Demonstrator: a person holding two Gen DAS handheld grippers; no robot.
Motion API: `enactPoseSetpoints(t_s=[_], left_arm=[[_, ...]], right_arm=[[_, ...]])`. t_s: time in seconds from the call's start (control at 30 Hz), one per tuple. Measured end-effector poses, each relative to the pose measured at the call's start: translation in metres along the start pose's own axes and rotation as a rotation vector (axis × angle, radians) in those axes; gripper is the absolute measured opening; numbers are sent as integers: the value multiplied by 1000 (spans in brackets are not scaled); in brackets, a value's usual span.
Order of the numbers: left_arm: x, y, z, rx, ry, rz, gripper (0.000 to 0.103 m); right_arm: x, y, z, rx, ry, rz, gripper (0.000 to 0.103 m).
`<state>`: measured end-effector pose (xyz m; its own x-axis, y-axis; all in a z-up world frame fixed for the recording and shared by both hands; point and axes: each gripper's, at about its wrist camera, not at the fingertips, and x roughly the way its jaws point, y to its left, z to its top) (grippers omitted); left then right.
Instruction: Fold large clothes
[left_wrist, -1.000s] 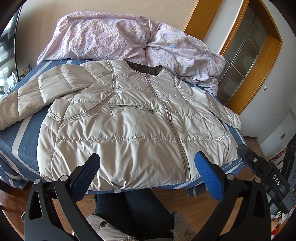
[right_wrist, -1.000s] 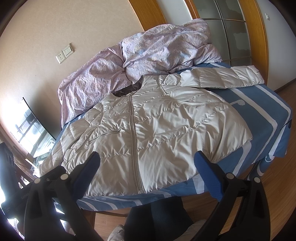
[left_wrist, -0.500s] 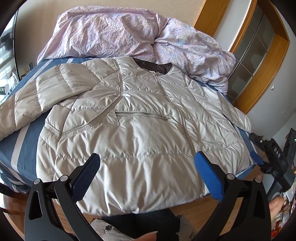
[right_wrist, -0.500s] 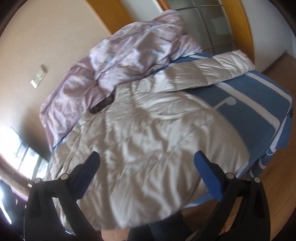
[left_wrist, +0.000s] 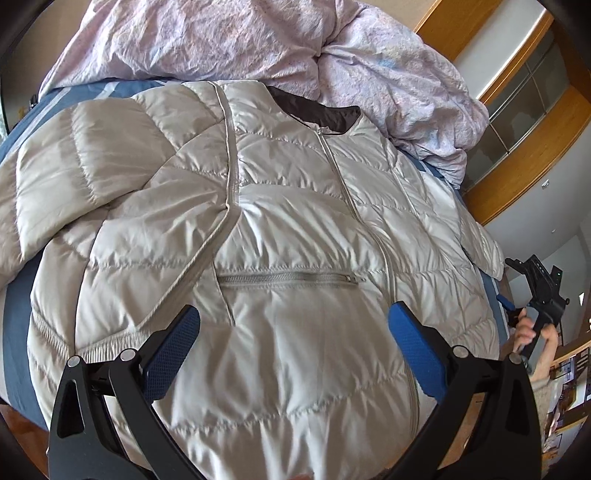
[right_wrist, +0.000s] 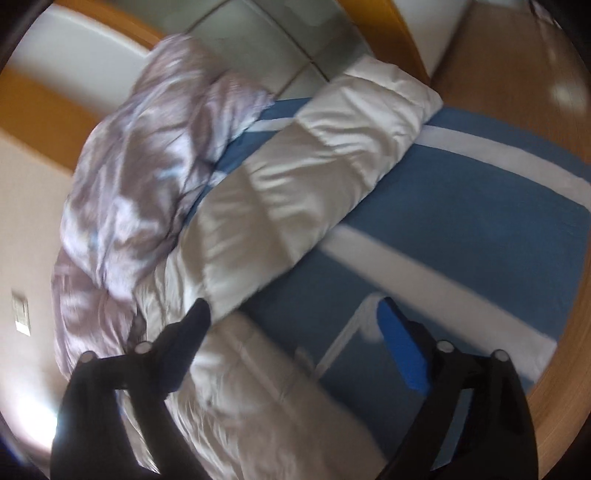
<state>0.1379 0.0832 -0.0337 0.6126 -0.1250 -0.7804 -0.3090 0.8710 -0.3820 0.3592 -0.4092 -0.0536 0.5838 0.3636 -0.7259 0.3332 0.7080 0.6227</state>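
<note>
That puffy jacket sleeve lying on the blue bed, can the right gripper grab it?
Probably yes. The right gripper is open with the sleeve just ahead, and nothing lies between them on the bed.

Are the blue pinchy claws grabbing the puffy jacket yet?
No. The left gripper and the right gripper are both open, and nothing sits between their fingers. The shiny beige quilted puffer jacket lies flat on the blue striped bed.
</note>
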Motion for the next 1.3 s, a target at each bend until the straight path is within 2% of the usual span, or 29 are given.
enactPoseSetpoints(t_s=[0.13, 0.27, 0.4, 0.5, 0.6, 0.7, 0.73, 0.83, 1.1, 1.2, 1.3], left_arm=[[10, -2, 10, 27, 18, 5, 102], [19, -2, 17, 43, 33, 1, 102], [26, -2, 19, 57, 36, -1, 102], [28, -3, 20, 67, 36, -7, 102], [25, -6, 20, 87, 12, 1, 102], [19, -6, 21, 98, -29, 1, 102], [17, -6, 21, 100, -34, 0, 102], [15, -5, 21, 109, -43, 1, 102], [8, 1, 19, 100, -87, 15, 102], [4, 5, 20, 92, -102, 22, 102], [2, 9, 20, 73, -114, 21, 102]], right_arm=[[24, -27, 40, 149, -6, -23, 79], [41, -48, 63, 242, -4, -44, 71], [47, -52, 74, 264, -22, -23, 67], [50, -55, 81, 287, -43, -14, 59], [58, -58, 87, 294, -49, -25, 43], [61, -60, 89, 281, -52, -60, 22], [61, -59, 90, 269, -59, -73, 13], [55, -47, 94, 199, -102, -96, 8], [25, 34, 88, -101, -257, -188, 5], [21, 81, 71, -250, -293, -183, 4], [18, 134, 45, -416, -306, -135, 4]])
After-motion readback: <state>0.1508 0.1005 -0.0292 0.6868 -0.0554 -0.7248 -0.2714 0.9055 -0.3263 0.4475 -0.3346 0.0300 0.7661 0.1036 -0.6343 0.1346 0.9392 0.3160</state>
